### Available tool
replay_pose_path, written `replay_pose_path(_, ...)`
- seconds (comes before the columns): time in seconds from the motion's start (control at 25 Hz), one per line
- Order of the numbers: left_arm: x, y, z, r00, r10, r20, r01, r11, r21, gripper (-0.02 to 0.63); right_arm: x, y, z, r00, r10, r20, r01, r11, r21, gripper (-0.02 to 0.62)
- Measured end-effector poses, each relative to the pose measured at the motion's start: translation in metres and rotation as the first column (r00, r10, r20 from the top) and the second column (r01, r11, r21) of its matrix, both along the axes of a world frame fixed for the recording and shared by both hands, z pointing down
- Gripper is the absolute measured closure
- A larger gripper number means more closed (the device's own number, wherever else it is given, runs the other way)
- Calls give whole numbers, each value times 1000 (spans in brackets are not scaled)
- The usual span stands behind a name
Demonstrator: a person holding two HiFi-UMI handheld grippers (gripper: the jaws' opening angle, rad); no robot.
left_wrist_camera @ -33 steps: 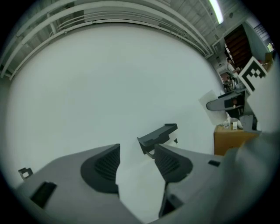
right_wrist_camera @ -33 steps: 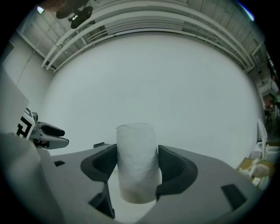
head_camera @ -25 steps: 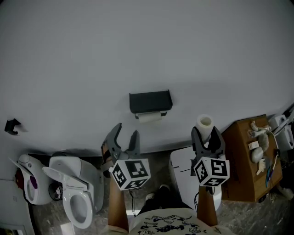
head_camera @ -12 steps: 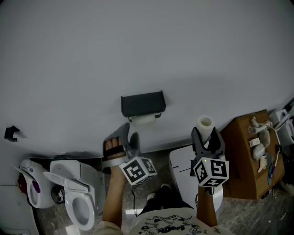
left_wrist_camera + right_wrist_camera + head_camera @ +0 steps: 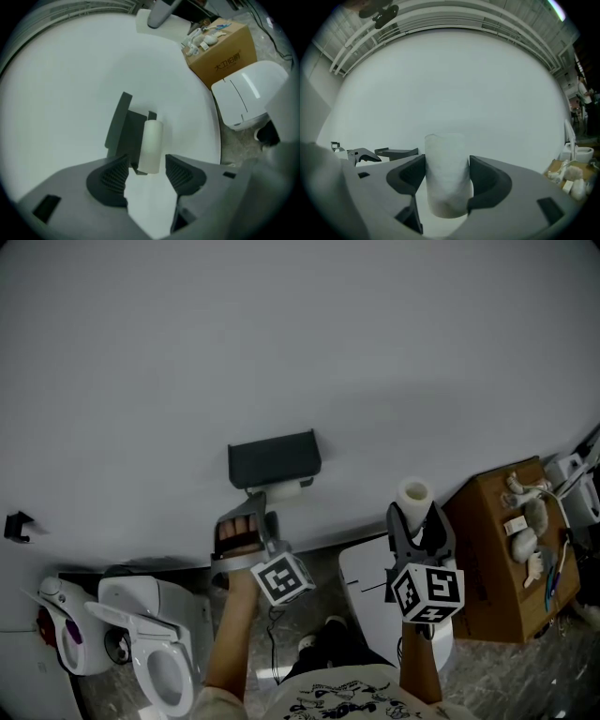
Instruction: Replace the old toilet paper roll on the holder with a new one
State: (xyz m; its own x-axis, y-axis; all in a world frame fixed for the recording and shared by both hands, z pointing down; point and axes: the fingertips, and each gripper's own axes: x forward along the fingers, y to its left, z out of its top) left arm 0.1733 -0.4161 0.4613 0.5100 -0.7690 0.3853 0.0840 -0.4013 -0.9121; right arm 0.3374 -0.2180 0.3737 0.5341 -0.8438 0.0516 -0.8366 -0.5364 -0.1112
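Note:
A dark wall holder (image 5: 274, 458) carries the old, thin white roll (image 5: 284, 491) under its cover. My left gripper (image 5: 262, 509) is turned on its side just below it. In the left gripper view the old roll (image 5: 151, 146) lies straight ahead of the open left gripper (image 5: 147, 171), its near end level with the fingertips, beside the holder (image 5: 123, 129). To the right, my right gripper (image 5: 415, 517) holds the new white roll (image 5: 413, 495) upright. The right gripper (image 5: 446, 176) is shut on the new roll (image 5: 446, 168), which fills the gap.
A white toilet (image 5: 150, 638) with its seat down stands at the lower left, a white and purple bottle (image 5: 61, 632) beside it. A white lidded bin (image 5: 370, 592) and a cardboard box (image 5: 502, 549) of small items stand at the right. A black hook (image 5: 15, 524) is on the wall.
My left gripper has risen to the holder and rolled onto its side, so its jaws now face the old roll. The right gripper has stayed put with the new roll.

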Motion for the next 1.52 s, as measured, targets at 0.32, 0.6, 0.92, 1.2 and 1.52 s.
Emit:
replay_pose_path(0.32,22,-14,9,999,-9,52,6,999,49,376,20,2,3,1000,18,10,-18,1000,1,299)
replay_pose_path(0.6,35,-17,17,997,-16,79,9,996,84,396,36,-3,6,1000,26,17,-26,1000,2,299)
replay_pose_path(0.92,41,-18,12,997,-6,79,-7,988,157,423,43,-6,7,999,29,17,-29,1000,0,299)
replay_pose_path(1.2,69,-2,10,997,44,69,-55,984,167,423,56,1,11,998,52,30,-52,999,-2,299)
replay_pose_path(1.52,107,19,9,993,112,46,-117,982,148,423,75,20,14,994,104,37,-104,995,-2,299)
